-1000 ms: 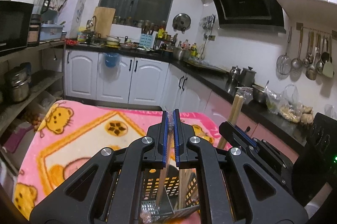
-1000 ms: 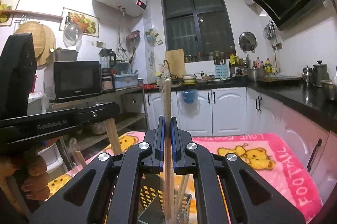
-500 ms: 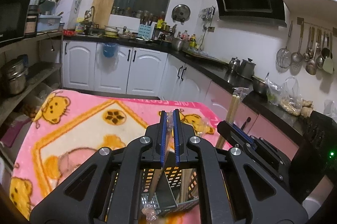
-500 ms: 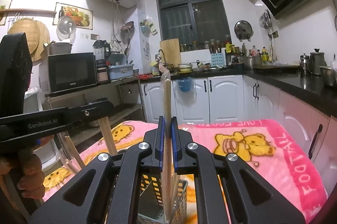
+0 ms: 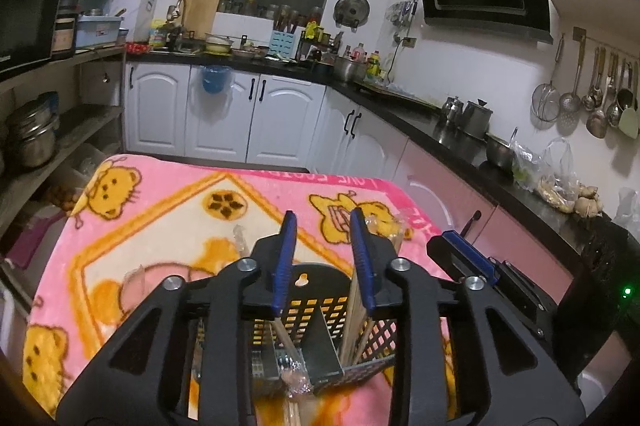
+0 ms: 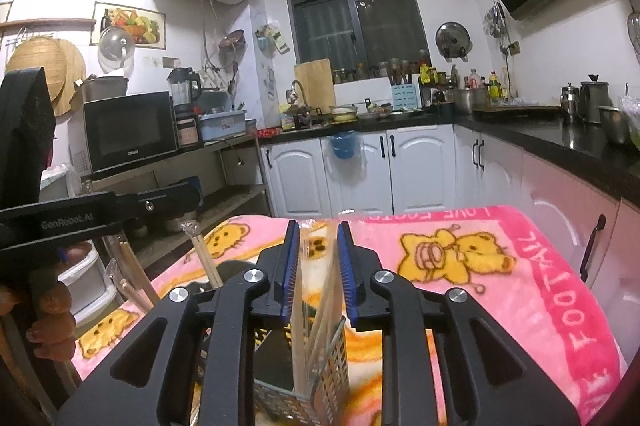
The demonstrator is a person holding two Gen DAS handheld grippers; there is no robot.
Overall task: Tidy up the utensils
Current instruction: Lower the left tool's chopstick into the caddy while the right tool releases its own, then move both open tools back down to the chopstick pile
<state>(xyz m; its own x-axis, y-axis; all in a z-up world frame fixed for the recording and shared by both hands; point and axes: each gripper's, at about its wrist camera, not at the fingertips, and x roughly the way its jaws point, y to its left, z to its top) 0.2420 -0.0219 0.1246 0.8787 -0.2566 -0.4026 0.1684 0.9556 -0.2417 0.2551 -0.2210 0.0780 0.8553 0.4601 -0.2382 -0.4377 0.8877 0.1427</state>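
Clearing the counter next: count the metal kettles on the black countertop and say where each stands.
2. The smaller kettle and the taller kettle stand side by side on the black countertop by the right wall. More may hide in the clutter.

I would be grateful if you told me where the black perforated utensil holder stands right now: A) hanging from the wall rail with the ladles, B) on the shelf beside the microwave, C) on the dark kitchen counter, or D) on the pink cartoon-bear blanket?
D: the utensil holder, with chopsticks in it, stands on the pink blanket, just below the left gripper, whose jaws are opening.
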